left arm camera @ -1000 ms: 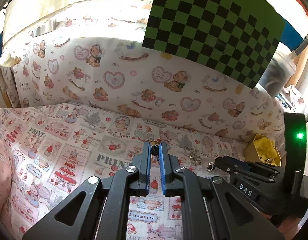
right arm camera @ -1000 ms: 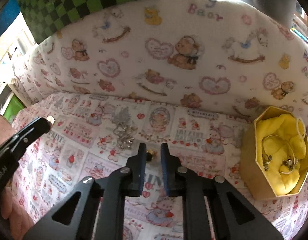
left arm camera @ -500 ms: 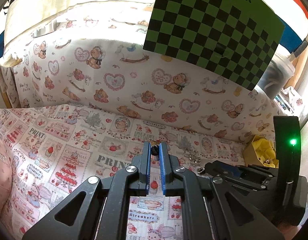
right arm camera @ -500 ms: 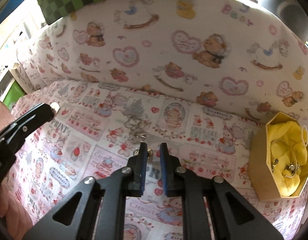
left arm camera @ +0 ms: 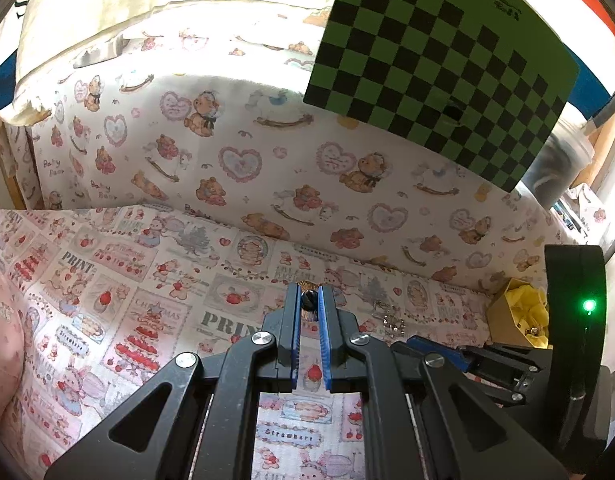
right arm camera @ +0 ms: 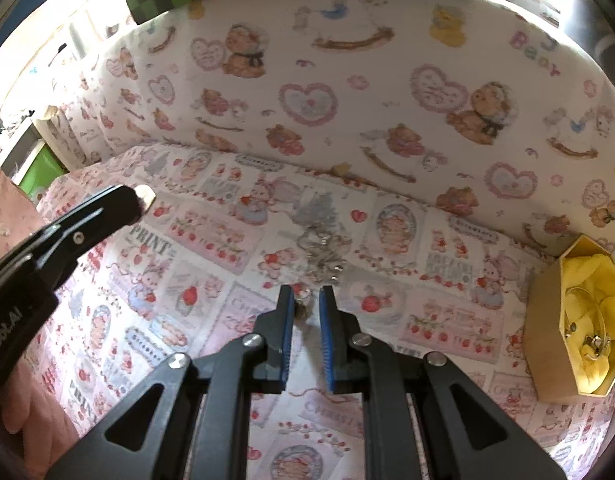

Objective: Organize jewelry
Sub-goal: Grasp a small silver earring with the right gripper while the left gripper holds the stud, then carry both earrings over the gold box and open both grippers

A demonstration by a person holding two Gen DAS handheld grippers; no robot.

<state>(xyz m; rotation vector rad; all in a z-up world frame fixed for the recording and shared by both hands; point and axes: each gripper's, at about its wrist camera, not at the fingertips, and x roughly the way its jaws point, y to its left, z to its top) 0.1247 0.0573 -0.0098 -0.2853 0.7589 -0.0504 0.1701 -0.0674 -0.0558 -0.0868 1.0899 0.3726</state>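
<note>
- Printed cloth (left arm camera: 107, 280) covers the work surface: patchwork panels with strawberries, rabbits, cakes; words "PRINT", "Strawberry", "CHRISTMAS" legible.
- Backdrop cloth (left arm camera: 235, 168) stands upright behind it: white, with teddy bears, hearts, rocking horses, "Baby Bear" lettering. Same cloth fills the rear of the right wrist view (right arm camera: 347, 100).
- Green-and-black checkerboard board (left arm camera: 439, 64), tilted, overlaps the backdrop's upper right edge; dark script in its top corner, unreadable.
- Clear plastic container (left arm camera: 559, 168), contents dark, just right of the board, behind the backdrop.
- Cream fabric (left arm camera: 107, 12) draped along the backdrop's top, strongly overexposed.
</note>
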